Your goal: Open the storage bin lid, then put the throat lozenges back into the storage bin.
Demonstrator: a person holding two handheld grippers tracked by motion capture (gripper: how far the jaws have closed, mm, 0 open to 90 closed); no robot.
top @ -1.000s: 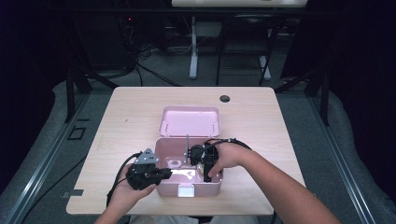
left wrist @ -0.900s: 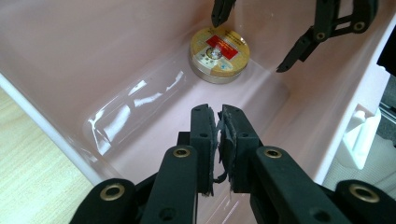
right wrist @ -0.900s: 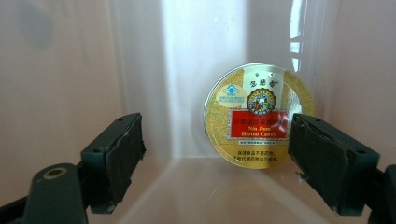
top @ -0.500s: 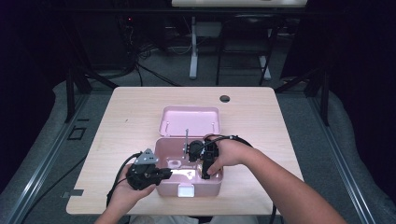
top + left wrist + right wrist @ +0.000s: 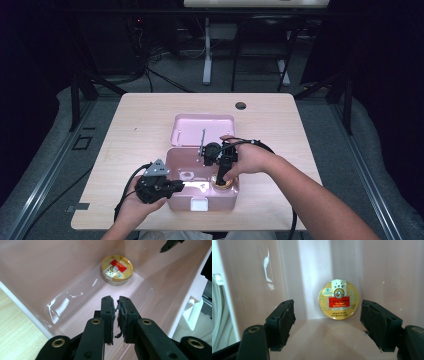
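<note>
The round gold tin (image 5: 338,299), red label reading "Herbal Candy", lay on the pink box (image 5: 175,200) floor below the right gripper (image 5: 327,325), untouched between jaws standing apart, just closing slightly. The left gripper (image 5: 116,312) clamped the box wall.

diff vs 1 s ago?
The right gripper has lifted a little inside the pink box; its jaws have just been closing somewhat but stand wide, clear of the gold tin lying on the box floor. Unchanged: the left gripper at the box's left wall, jaws nearly together, and the open lid.
</note>
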